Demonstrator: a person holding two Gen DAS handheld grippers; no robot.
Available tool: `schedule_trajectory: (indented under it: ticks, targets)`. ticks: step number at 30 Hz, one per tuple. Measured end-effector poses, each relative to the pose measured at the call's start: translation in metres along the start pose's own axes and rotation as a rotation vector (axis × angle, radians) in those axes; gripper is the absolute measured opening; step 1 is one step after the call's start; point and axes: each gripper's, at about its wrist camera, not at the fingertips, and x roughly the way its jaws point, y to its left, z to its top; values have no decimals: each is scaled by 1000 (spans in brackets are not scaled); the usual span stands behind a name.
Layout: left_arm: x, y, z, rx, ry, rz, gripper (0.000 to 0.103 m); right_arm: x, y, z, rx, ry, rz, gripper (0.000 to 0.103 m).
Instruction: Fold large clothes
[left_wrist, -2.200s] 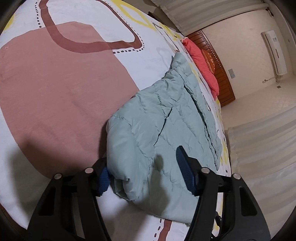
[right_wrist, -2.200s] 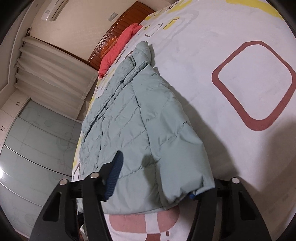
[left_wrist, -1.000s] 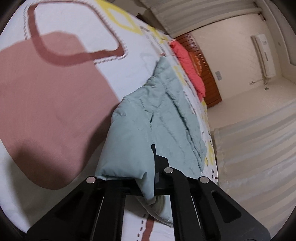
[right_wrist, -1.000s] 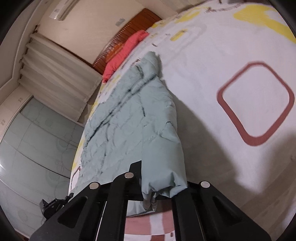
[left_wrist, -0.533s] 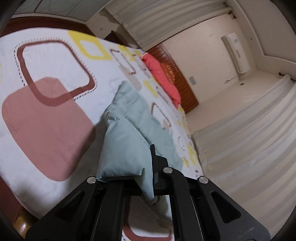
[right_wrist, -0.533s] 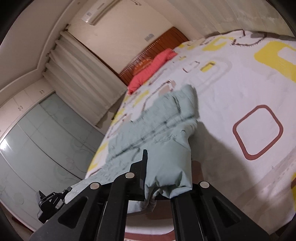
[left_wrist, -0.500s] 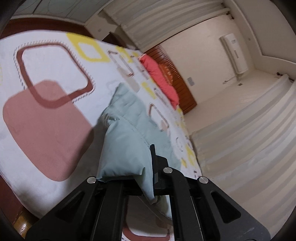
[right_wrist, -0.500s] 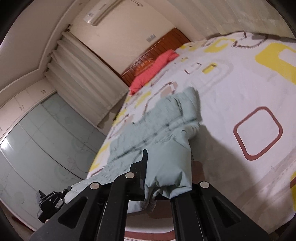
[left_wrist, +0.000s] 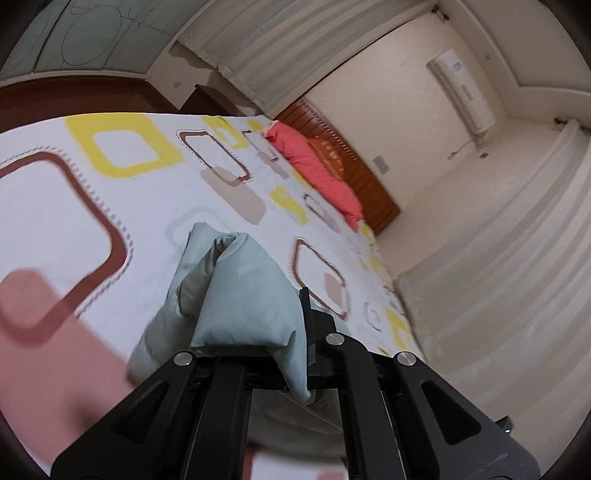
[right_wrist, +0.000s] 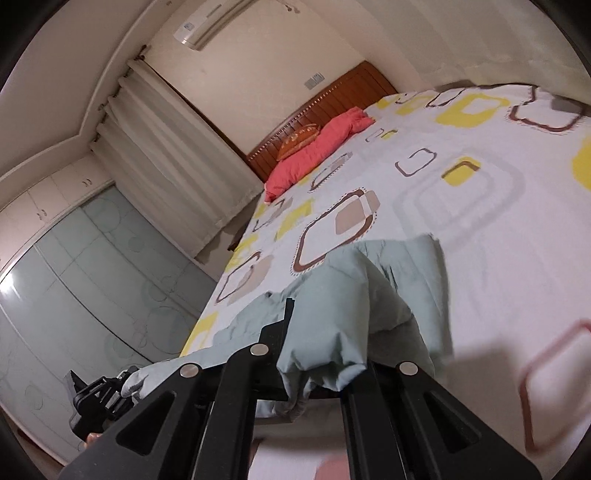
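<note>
Since the earlier frames, both grippers have closed on the hem of the pale green puffer jacket and lifted it off the bed, so far less of the garment now lies flat and more of the patterned sheet shows beyond it.

The left gripper (left_wrist: 291, 343) has its jaws clamped together on one corner of the puffer jacket (left_wrist: 243, 295), whose padded fabric bulges up between the black fingers and hangs folded below them. The right gripper (right_wrist: 317, 354) is likewise pinched tight on the opposite corner of the jacket (right_wrist: 332, 314), with the far end of the garment trailing down onto the bed.

Beneath lies the bedsheet (right_wrist: 498, 206), white with yellow, brown and pink rounded squares. A red pillow (left_wrist: 314, 162) rests at the head of the bed against the wooden headboard (right_wrist: 332, 107), with curtains (right_wrist: 177, 155) beside it.
</note>
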Motion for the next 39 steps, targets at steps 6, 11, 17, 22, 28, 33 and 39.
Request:
schedule_trajectory:
  ticks: [6,11,17,22,28,33,39]
  targets:
    - [91,-3,28,39,26,96,3,90,-18,31,29,57,-74,3]
    - [162,11,34,65,75,186,3,157,-47,41,91,126,-127,3]
    - [223,38,30,82,131,260,4,210,-75,42,113,185,-189,3]
    - [251,43,26,118,165,288,4,229,-88,39,144,202,-198,4]
    - [254,40,28,126,184,269,27,229,-91,40,157,215,-187,23]
    - [227,25,31,169,117,258,65,206,-78,45,118,147,-207,62]
    - [188,25,24,145,104,264,66,188,-58,36,54,168,-234,62]
